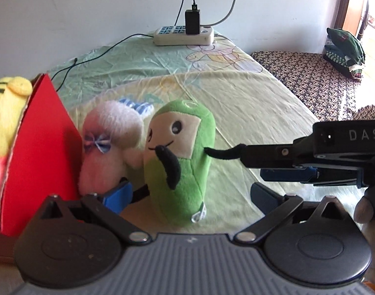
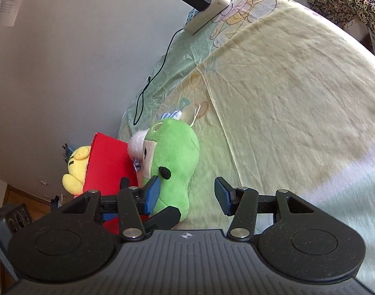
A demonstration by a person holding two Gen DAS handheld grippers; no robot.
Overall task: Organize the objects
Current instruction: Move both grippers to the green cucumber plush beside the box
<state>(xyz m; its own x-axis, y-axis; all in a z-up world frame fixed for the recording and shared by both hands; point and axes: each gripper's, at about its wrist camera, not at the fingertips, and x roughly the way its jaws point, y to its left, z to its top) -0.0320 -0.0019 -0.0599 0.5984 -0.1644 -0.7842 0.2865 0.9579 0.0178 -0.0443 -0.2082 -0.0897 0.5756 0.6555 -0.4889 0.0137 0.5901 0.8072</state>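
Green plush (image 1: 180, 157) upright between wide-open left tool (image 1: 190, 196) fingers, right tool (image 2: 187, 195) likewise spread, gripping nothing.

Bed (image 1: 249, 103) under a yellow-green sheet; green plush (image 1: 180, 152), pink plush (image 1: 108, 142), power strip (image 1: 183, 35) on it.

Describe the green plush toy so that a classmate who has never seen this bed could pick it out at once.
Start at the bed sheet, yellow and pale green, and find the red box at its near left. Beside the box stands a pink fluffy toy, and next to that the green plush toy. It alone is green, with a cream face and thin black arms.
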